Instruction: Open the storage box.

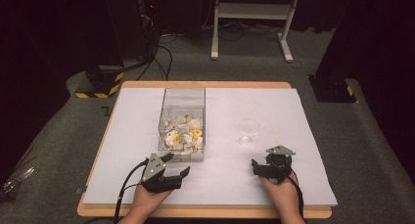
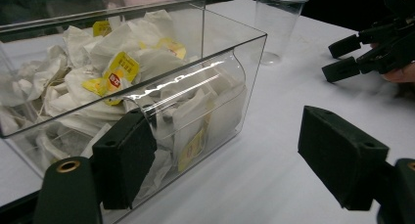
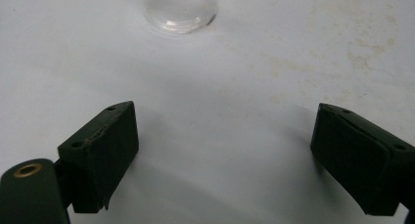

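Box: one clear box (image 1: 181, 106) of tea bags (image 1: 182, 134) is sitting centre frame.
Cup: one clear plastic cup (image 1: 248, 131) is standing right of centre.
Grippers: your left gripper (image 1: 177, 164) and right gripper (image 1: 264, 161) are both gaping, holding nothing, lower frame.

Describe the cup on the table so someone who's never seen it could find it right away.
On the white table, look right of the clear box of tea bags. The clear plastic cup stands upright and alone just beyond the right hand-held gripper; it is round and empty.
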Available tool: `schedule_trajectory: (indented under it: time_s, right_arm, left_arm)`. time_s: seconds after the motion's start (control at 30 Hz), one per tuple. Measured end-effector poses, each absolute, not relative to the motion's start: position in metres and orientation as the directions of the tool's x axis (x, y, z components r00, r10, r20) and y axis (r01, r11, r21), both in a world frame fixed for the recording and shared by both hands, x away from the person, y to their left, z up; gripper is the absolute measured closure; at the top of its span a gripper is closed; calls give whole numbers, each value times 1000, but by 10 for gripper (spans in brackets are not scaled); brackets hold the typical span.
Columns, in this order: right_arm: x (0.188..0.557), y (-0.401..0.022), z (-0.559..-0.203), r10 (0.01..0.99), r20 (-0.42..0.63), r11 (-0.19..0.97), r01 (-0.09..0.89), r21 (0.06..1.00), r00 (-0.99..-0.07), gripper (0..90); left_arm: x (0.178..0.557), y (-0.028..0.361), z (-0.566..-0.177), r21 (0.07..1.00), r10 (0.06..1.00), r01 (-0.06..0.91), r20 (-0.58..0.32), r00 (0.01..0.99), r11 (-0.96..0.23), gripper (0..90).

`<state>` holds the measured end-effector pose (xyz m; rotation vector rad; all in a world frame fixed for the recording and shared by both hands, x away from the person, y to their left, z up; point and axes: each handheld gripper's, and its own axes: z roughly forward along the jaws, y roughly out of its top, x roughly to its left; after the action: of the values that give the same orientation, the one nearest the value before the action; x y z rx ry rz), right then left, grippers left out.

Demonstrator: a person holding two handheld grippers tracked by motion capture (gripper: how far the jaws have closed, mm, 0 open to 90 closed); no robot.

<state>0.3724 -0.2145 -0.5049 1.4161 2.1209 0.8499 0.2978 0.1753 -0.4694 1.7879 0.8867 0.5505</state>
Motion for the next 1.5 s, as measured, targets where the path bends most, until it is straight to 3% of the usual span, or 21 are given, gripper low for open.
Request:
schedule_trajectory:
  time_s: [0.47, 0.8, 1.1, 1.23, 1.5]
  right_arm:
    - [373, -215, -505, 928, -29, 284, 650, 705, -373, 105]
    - [373, -215, -505, 928, -28, 283, 651, 705, -373, 105]
    - [373, -215, -505, 927, -28, 283, 651, 704, -373, 105]
    - [373, -215, -505, 928, -28, 283, 651, 705, -373, 105]
    - [373, -215, -505, 928, -28, 283, 651, 704, -373, 105]
  left_arm:
    - [288, 198, -454, 940, 815, 280, -6, 579, -193, 289]
    - [305, 215, -437, 950, 863, 265, 9, 506, -165, 368]
    - [332, 222, -439, 944, 890, 293, -2, 457, -148, 448]
    - [342, 222, -444, 940, 898, 311, -13, 440, -139, 540]
    - [346, 219, -457, 936, 907, 326, -20, 420, -130, 618]
